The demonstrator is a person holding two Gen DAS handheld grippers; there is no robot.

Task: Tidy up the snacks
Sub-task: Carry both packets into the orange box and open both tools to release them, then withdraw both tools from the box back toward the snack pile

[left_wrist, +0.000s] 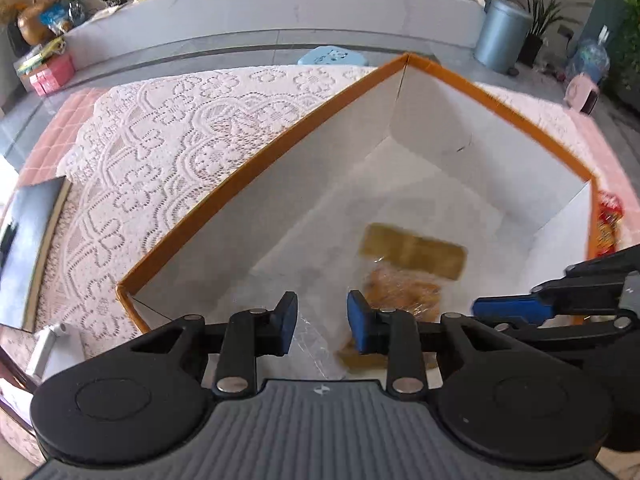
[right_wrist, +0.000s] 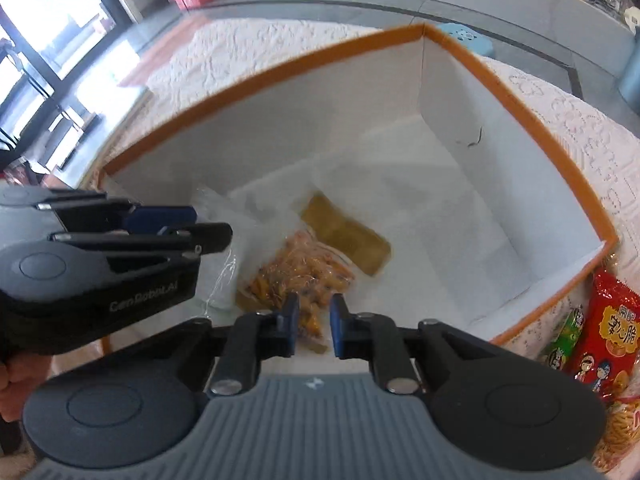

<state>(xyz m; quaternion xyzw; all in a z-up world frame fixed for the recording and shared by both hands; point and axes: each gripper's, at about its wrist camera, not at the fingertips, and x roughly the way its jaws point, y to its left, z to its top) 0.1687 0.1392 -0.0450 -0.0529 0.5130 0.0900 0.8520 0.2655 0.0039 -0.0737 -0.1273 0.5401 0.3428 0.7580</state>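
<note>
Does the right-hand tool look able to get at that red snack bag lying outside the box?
Probably yes. The red snack bag lies on the lace cloth just outside the orange-rimmed white box, nothing covering it, while the right tool hangs over the box beside it.

Snack bags (right_wrist: pixel 320 256) in box (right_wrist: pixel 500 92)

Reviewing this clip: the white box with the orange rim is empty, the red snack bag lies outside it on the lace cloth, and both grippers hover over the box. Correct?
Not quite: the box is not empty. The right wrist view shows a clear snack pack of orange pieces with a yellowish-brown band lying on its floor. The red snack bag does lie outside on the lace cloth, with both grippers over the box.
</note>
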